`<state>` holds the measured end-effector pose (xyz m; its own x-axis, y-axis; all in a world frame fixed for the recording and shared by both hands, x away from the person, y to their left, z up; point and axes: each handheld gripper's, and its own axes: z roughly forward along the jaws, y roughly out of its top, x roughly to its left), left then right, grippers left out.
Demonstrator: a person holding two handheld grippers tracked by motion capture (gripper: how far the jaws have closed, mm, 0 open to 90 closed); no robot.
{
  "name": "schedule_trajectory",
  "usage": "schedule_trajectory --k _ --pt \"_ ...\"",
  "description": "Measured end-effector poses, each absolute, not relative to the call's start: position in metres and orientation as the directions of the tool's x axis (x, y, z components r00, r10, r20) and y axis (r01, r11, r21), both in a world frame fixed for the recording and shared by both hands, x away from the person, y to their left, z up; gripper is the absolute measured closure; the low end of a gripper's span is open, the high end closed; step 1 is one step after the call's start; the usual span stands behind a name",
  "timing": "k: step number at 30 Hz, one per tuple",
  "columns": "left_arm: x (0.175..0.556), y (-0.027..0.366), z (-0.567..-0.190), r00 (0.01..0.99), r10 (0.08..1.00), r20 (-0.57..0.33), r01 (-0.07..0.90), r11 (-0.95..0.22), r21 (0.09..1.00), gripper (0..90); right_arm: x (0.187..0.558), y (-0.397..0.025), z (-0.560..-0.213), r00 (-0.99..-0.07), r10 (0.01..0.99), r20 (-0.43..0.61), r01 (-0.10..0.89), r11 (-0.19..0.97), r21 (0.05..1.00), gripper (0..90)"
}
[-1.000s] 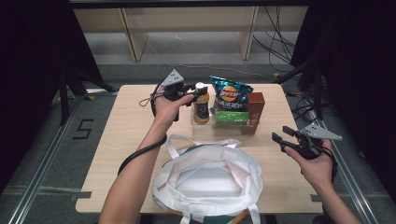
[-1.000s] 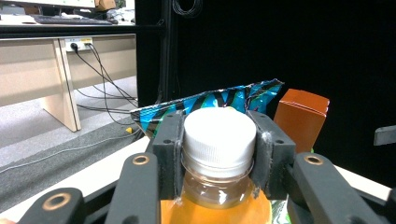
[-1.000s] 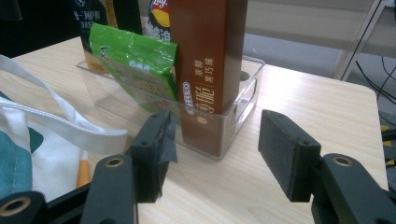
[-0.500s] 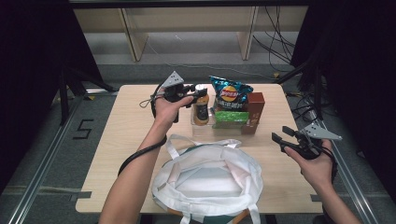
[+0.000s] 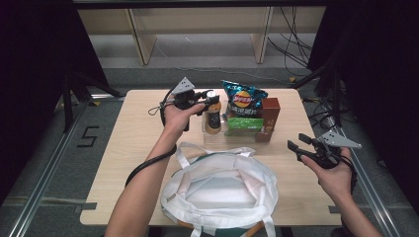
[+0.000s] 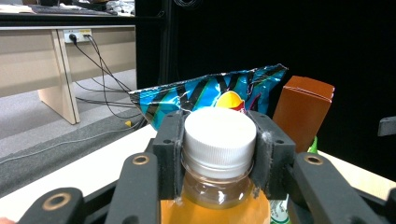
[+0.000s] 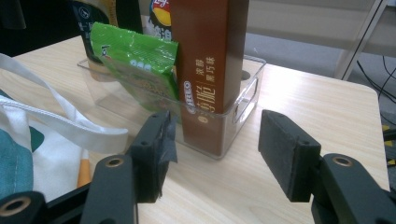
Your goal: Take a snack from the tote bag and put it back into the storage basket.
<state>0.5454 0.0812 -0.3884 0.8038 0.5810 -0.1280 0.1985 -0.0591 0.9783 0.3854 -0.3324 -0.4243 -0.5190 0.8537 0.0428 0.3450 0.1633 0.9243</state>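
In the high view the left gripper [image 5: 205,98] sits at about 11 o'clock from the table's [image 5: 128,163] centre, its jaws clamped on the white cap [image 6: 219,135] of an orange drink bottle [image 5: 213,116]. The left gripper view shows this closely: both black pads press against the sides of the cap, with the amber liquid visible just beneath. The bottle stands upright at the 9 o'clock end of a clear plastic bin [image 5: 217,136], which lies near 12 o'clock on the table. In the same bin, toward 3 o'clock from the bottle, are a blue chip bag [image 5: 242,98], a green snack packet [image 5: 243,123] and a tall brown carton [image 5: 269,116] at the far end. The right gripper [image 5: 295,148] is held in the person's hand at about 3 o'clock, above the table and well apart from the bin, its jaws spread wide and grasping nothing; the right gripper view shows them parted with the brown carton and the bin's corner beyond them. A white tote bag [image 5: 222,190] lies open at 6 o'clock, near the table's front edge, between the two forearms.
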Motion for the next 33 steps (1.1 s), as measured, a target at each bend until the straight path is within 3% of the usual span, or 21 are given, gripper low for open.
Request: schedule_trajectory --k 33 --pt "0.5455 0.0794 -0.3986 0.807 0.575 -0.133 0.216 -0.077 0.973 58.7 0.3863 -0.3302 -0.4248 -0.502 0.864 0.045 0.337 0.148 0.930 45.0"
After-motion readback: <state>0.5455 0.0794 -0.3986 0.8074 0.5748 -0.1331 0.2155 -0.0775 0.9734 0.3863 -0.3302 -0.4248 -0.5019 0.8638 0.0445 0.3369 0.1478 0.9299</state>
